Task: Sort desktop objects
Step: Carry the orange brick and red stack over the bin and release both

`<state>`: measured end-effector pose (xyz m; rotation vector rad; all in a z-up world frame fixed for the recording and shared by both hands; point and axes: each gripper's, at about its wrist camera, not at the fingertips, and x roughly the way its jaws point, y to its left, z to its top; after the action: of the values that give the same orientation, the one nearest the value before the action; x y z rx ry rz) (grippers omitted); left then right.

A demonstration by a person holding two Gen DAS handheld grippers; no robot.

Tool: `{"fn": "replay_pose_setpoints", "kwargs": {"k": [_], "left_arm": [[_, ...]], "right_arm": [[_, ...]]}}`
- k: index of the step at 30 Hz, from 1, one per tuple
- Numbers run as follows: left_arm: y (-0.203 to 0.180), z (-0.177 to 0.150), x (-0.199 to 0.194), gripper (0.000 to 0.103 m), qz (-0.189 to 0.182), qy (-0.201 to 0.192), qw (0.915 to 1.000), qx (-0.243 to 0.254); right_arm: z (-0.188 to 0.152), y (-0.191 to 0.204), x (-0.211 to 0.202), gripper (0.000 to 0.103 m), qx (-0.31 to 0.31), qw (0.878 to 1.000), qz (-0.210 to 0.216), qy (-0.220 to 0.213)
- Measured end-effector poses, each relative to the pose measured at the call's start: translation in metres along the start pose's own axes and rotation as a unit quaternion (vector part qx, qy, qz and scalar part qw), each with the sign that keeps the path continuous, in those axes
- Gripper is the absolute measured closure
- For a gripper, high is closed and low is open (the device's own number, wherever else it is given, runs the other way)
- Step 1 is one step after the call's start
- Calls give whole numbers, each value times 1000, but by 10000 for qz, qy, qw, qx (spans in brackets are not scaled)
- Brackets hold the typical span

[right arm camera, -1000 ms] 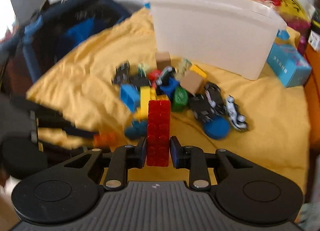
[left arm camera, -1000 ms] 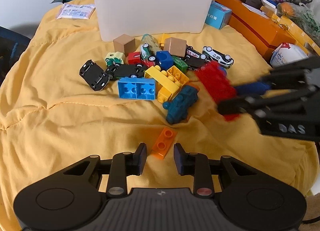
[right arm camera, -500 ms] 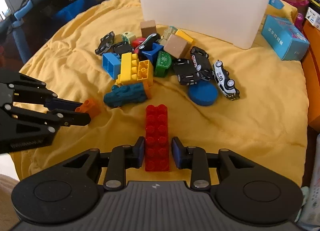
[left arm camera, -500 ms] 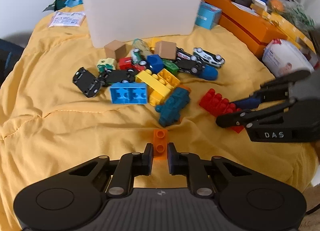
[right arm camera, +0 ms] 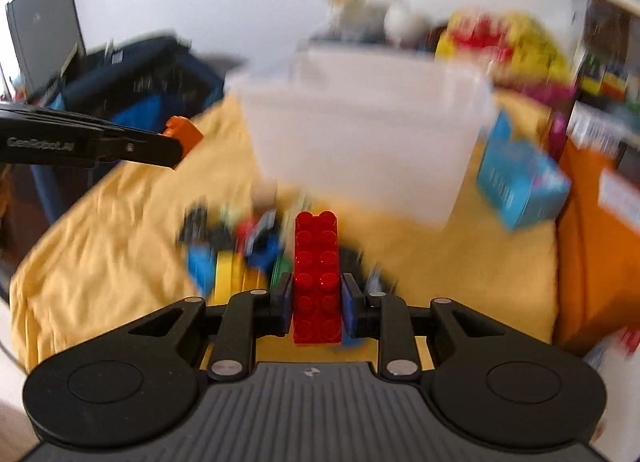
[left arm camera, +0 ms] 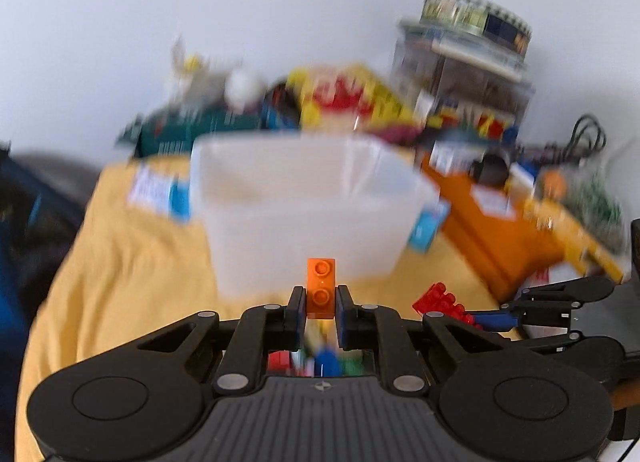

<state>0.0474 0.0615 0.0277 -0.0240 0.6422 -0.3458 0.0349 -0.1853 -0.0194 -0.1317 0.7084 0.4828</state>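
Orange brick (left arm camera: 320, 294) clamped upright in my left gripper (left arm camera: 319, 304), red brick (right arm camera: 318, 276) in my right gripper (right arm camera: 317, 308); bin (left arm camera: 308, 217) sat dead ahead, frame center.

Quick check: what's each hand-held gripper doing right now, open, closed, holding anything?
Left hand-held gripper: closed on the small orange plastic building brick.
Right hand-held gripper: closed on the long red plastic building brick.
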Motion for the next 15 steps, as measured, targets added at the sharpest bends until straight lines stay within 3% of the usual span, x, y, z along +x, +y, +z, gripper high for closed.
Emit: {"fn": "replay_pose_setpoints", "kwargs": {"k": [7, 15], "left_arm": [[-9, 46, 31, 86, 130, -419, 9985, 321], [-2, 74, 77, 86, 507, -540, 9964, 422]], "right_arm": [[48, -26, 0, 76, 290, 9957, -409, -773], [84, -42, 40, 76, 502, 9918, -664, -967]]}}
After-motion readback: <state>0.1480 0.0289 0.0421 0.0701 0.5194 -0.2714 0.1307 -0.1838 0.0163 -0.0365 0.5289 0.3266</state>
